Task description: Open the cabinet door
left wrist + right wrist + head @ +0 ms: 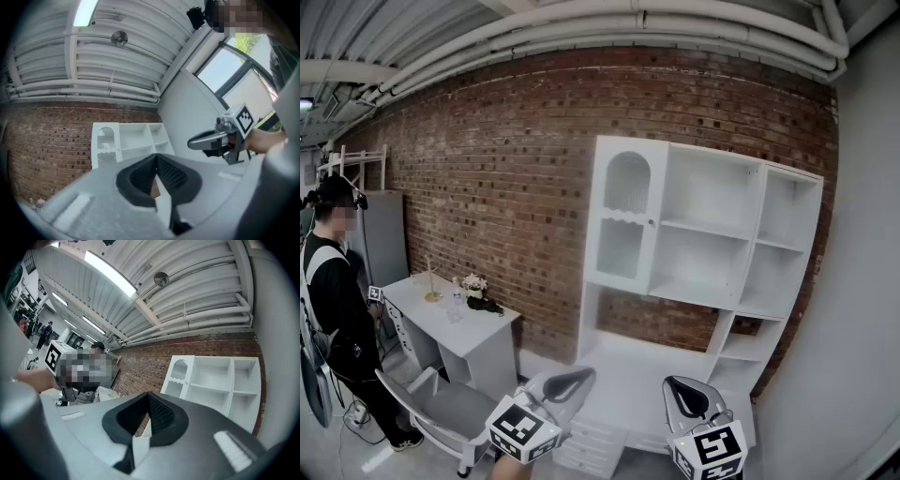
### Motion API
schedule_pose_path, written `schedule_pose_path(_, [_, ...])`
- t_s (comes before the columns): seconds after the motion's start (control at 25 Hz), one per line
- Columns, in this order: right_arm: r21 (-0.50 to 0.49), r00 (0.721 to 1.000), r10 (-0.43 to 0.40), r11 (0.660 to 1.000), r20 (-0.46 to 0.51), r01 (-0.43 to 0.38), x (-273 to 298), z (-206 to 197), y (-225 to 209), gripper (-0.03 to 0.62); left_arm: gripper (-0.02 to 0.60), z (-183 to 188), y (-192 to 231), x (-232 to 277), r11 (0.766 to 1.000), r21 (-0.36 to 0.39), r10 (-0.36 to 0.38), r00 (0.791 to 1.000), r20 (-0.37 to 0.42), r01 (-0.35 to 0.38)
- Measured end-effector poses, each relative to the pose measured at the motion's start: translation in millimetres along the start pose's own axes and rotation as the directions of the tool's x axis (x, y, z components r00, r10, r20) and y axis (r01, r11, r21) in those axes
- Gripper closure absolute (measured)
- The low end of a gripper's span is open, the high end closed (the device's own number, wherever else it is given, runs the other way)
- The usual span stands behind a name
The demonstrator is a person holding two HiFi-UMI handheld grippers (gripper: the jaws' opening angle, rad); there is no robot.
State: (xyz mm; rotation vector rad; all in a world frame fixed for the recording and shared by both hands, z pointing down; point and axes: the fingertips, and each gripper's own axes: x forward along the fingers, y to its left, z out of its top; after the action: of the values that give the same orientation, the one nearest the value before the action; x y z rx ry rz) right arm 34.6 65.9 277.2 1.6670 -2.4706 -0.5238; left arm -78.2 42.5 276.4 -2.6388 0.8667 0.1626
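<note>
1. Well ahead of and above both sets of fingertips: cabinet door, closed, at left end of white shelf unit.
2. Left gripper: fingers pressed together, holding nothing.
3. Right gripper: fingers likewise together, empty, clear of door.

A loft-style studio was indicated: pipes were run above the brick wall, a cabinet and desk set against it.
</note>
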Motion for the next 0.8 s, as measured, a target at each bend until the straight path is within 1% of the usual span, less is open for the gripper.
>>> schedule_pose_path(0.24, [-0.008,1.000,0.007,1.000,0.008,-0.007,-3,0,-8,0.591,0.580,-1,-5,6,1.000,0.001,0.009,1.000,-0.006,-0.009])
schedule_pose_path(0.8, [0.004,0.999,0.023,1.000,0.044,-0.023,-6,-14,-29,0.589,0.580,-12,-17,26,0.999,0.006,0.037,0.999,-0.020,-0.037])
